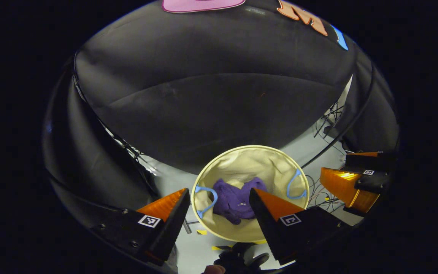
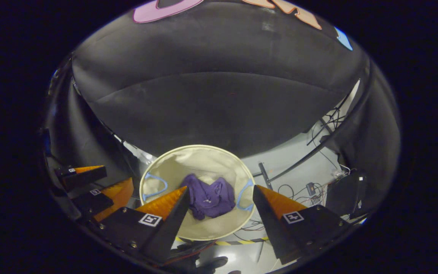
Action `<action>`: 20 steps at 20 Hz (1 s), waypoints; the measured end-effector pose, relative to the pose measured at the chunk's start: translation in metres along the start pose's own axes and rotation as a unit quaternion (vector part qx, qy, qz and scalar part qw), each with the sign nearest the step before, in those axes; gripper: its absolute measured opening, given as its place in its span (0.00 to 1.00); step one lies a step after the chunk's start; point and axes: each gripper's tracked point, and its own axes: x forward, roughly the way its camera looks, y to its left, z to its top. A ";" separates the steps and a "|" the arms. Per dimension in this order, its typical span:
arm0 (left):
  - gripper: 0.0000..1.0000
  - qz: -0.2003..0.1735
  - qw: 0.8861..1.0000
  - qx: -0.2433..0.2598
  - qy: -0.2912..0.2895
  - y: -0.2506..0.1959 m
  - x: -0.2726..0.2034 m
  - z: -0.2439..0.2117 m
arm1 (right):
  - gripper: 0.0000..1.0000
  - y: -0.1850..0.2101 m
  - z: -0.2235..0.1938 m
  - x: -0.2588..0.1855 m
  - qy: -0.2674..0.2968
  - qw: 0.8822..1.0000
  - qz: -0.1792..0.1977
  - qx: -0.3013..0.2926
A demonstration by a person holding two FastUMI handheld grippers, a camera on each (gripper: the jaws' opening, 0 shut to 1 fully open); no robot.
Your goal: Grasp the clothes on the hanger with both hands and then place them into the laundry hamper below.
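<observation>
We see the purple garment (image 1: pixel 236 199) lying crumpled in a heap inside the cream laundry hamper (image 1: pixel 242 160), at lower centre of the left gripper view. The hamper is round, with two blue handles (image 1: pixel 295 185). Our left claw (image 1: pixel 219 203) is released, holding nothing. Our right claw (image 2: pixel 219 201) is likewise released above the hamper, its fingers well apart.

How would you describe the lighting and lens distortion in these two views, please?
Left gripper view: strong fisheye bowing of the booth wall; the hamper is brightly lit and the purple garment sharp, while the edges fall dark. Right gripper view: the same curvature and dim rim; soft glare on the floor; the hamper is in focus.
</observation>
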 end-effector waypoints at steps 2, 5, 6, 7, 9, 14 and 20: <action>0.98 -0.003 1.000 -0.009 0.005 0.000 -0.009 -0.003 | 0.99 0.003 0.000 -0.009 0.000 1.000 0.006 -0.001; 0.98 -0.011 1.000 -0.020 0.002 -0.001 -0.028 0.000 | 1.00 0.004 0.007 -0.028 -0.011 1.000 0.011 -0.003; 0.98 -0.009 1.000 -0.020 -0.003 0.002 -0.036 0.004 | 1.00 0.004 0.009 -0.036 -0.015 1.000 0.012 -0.005; 0.98 -0.006 1.000 -0.021 -0.010 0.003 -0.041 0.006 | 1.00 0.006 0.012 -0.046 -0.020 1.000 0.015 -0.005; 0.98 -0.006 0.999 -0.027 -0.024 0.004 -0.067 0.017 | 1.00 0.011 0.018 -0.068 -0.032 0.999 0.019 -0.005; 0.97 0.007 0.998 -0.026 -0.065 0.014 -0.123 0.040 | 1.00 0.015 0.038 -0.128 -0.069 0.997 0.030 -0.010; 0.97 0.011 0.991 -0.039 -0.127 0.017 -0.181 0.080 | 0.99 0.020 0.081 -0.201 -0.138 0.989 0.043 -0.010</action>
